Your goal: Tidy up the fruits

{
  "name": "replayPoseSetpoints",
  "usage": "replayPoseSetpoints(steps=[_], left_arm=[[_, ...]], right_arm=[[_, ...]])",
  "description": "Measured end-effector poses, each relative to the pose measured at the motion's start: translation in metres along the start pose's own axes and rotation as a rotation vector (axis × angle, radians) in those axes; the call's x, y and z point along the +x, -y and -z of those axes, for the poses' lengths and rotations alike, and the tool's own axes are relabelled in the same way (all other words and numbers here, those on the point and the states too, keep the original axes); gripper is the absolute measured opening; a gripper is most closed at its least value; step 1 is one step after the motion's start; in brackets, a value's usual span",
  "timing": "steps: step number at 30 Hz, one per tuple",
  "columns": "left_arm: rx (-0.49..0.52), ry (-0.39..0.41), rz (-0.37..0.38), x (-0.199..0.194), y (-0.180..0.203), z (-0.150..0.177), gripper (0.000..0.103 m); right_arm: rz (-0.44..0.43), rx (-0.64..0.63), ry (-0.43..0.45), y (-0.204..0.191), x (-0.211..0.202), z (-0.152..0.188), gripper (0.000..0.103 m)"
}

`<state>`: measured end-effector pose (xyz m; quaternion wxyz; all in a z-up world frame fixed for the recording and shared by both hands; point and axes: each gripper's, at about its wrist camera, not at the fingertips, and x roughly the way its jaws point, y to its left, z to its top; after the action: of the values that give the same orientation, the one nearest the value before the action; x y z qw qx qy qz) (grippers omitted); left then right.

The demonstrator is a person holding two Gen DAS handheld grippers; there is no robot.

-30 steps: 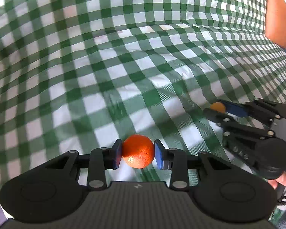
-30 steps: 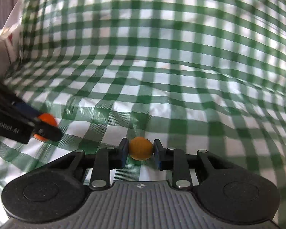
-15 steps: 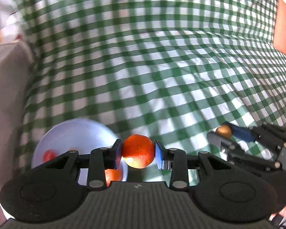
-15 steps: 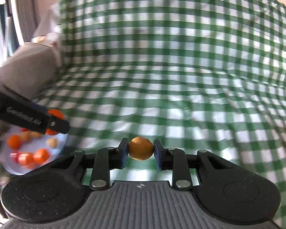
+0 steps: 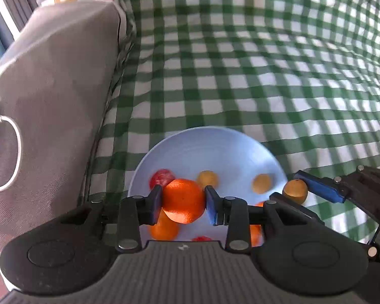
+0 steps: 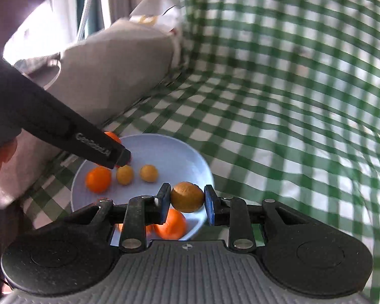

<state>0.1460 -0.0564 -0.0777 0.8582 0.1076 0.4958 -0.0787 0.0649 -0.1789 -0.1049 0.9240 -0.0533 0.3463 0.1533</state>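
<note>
While fruits hang over bowl (image 5: pixel 215 147), cushion (image 5: pixel 58 76) beside

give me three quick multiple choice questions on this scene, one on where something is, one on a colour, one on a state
1. Where is the plate?
A. beside a grey bag
B. on a chair
C. inside a box

2. What colour is the tablecloth?
A. red and white
B. green and white checked
C. plain blue

3. What is the left tool doing?
A. open, holding nothing
B. shut on the orange
C. resting on the cloth

Answers:
1 A: the grey bag lies just left of the plate.
2 B: green and white squares cover it.
3 B: both pads press the orange above the plate; the right tool likewise grips a small yellow-brown fruit.
</note>
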Motion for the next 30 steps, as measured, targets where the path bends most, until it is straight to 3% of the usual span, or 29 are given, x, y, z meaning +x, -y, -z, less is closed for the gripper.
replayPoseSetpoints(steps=[2,3,4,6,8,12,18,30], left_arm=[[-0.001,0.004,0.004,0.005,-0.005,-0.002,0.061],[-0.003,0.012,-0.005,0.004,-0.006,-0.003,0.086],[-0.007,0.027,-0.016,0.002,-0.007,-0.004,0.103],[-0.01,0.066,-0.036,-0.008,-0.008,-0.002,0.103],[0.017,0.048,-0.033,-0.018,-0.008,0.0,0.103],[0.029,0.04,-0.08,-0.043,-0.001,0.018,0.103],[-0.019,0.049,-0.049,-0.085,-0.007,0.054,0.103],[-0.043,0.083,-0.057,-0.12,-0.012,0.091,0.103]], right_arm=[[-0.013,-0.026,-0.011,-0.001,0.008,-0.001,0.03],[-0.019,-0.038,-0.015,-0.001,0.012,0.0,0.034],[-0.025,-0.046,-0.021,-0.001,0.016,-0.001,0.039],[-0.015,-0.05,-0.034,-0.001,0.017,-0.002,0.059],[0.019,-0.031,-0.045,0.001,0.009,-0.001,0.08],[0.071,0.053,-0.057,0.003,-0.026,0.009,0.1],[0.088,0.167,-0.076,-0.011,-0.073,0.03,0.102],[0.121,0.113,-0.04,-0.043,-0.117,0.038,0.102]])
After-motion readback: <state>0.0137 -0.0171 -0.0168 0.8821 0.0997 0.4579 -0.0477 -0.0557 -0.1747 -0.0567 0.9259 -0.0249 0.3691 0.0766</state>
